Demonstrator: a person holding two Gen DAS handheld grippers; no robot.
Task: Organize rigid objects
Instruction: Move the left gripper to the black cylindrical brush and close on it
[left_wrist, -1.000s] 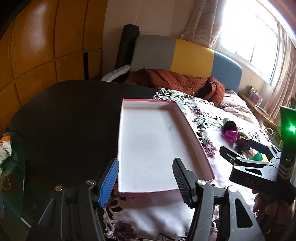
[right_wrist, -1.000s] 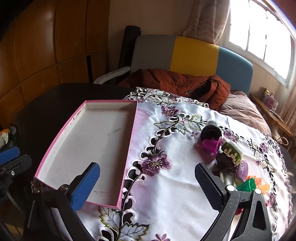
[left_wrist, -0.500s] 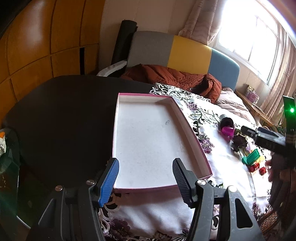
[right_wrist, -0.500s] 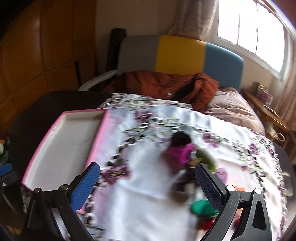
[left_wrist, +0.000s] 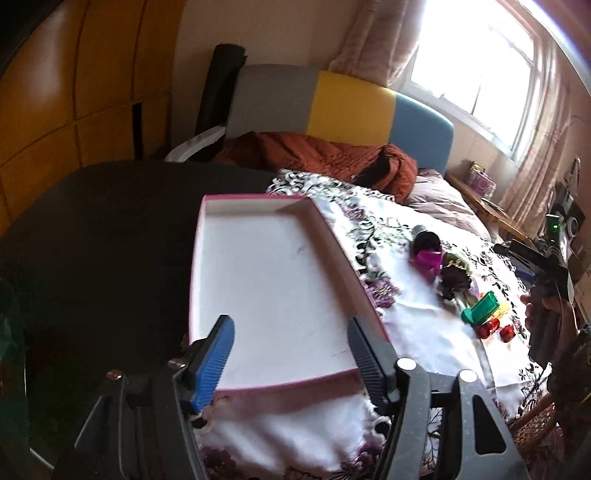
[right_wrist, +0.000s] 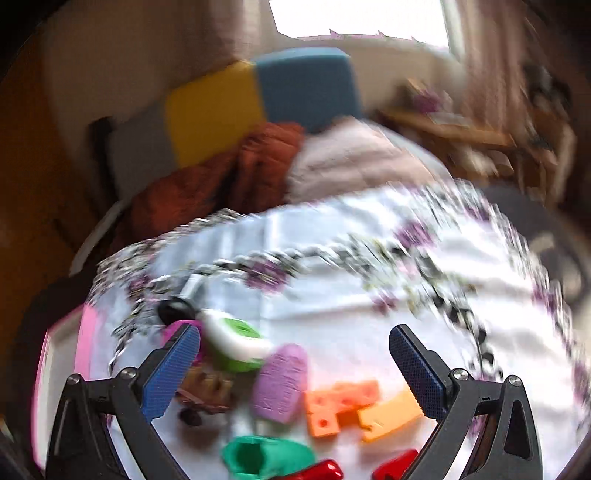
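A shallow pink tray (left_wrist: 258, 201) with a bare white floor lies in front of my left gripper (left_wrist: 290, 341). Its jaws are opening and hover at the tray's near wall, pressing on nothing. Right of the tray lies a pile of toys: a magenta cup (left_wrist: 428, 258), a green toy truck (left_wrist: 480, 308) and red wheels (left_wrist: 487, 328). My right gripper (right_wrist: 295, 343) stands open low over that pile, in a blurred view. A lilac oval toy (right_wrist: 280, 384), orange blocks (right_wrist: 340, 402) and a green-and-white round toy (right_wrist: 236, 343) lie between its fingers, untouched.
A white embroidered cloth (left_wrist: 406, 332) covers the right part of a black round table (left_wrist: 92, 240). Behind stand a grey, yellow and blue headboard (left_wrist: 347, 103) and a rust-coloured quilt (left_wrist: 325, 155). A hand (left_wrist: 535, 306) holds the right gripper at the cloth's right edge.
My right gripper has swept right, away from the tray, and rolled, ending over the toy pile. The left gripper's jaws have widened a little while it stayed by the tray.
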